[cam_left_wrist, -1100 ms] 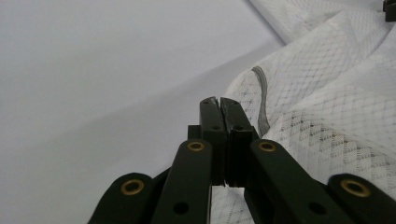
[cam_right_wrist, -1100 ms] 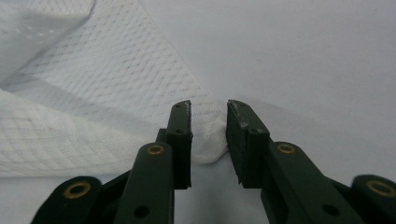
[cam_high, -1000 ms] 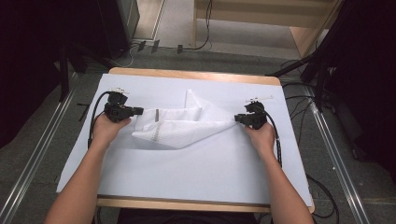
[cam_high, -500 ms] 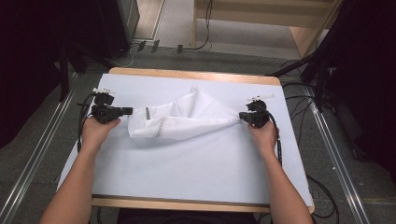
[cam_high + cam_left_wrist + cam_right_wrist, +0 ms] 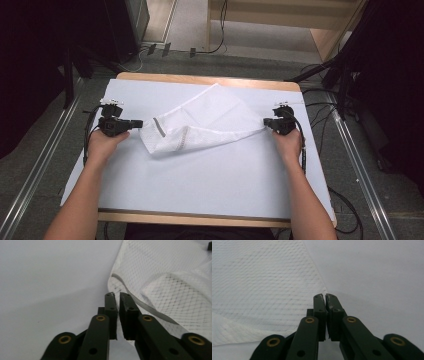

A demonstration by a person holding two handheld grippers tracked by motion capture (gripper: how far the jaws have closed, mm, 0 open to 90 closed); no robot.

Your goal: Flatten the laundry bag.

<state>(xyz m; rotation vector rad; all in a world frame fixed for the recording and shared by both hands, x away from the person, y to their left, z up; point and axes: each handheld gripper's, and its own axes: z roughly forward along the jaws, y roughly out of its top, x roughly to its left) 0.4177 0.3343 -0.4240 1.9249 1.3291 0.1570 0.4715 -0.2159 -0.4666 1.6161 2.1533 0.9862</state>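
High view: fixed overhead, on the person's side, facing forward and down; takes in the whole white-covered wooden table (image 5: 200, 190), the floor around it, both forearms from the near edge.

Left gripper view: mounted on the black two-jaw left gripper (image 5: 117, 295), low and close to the table, looking along its jaws toward the right of the scene.

Right gripper view: mounted on the black two-jaw right gripper (image 5: 324, 297), equally low and close, looking toward the left.

Shared: all three take in the white mesh fabric bag (image 5: 200, 125) (image 5: 170, 285) (image 5: 262, 285) and the table covering beside it.
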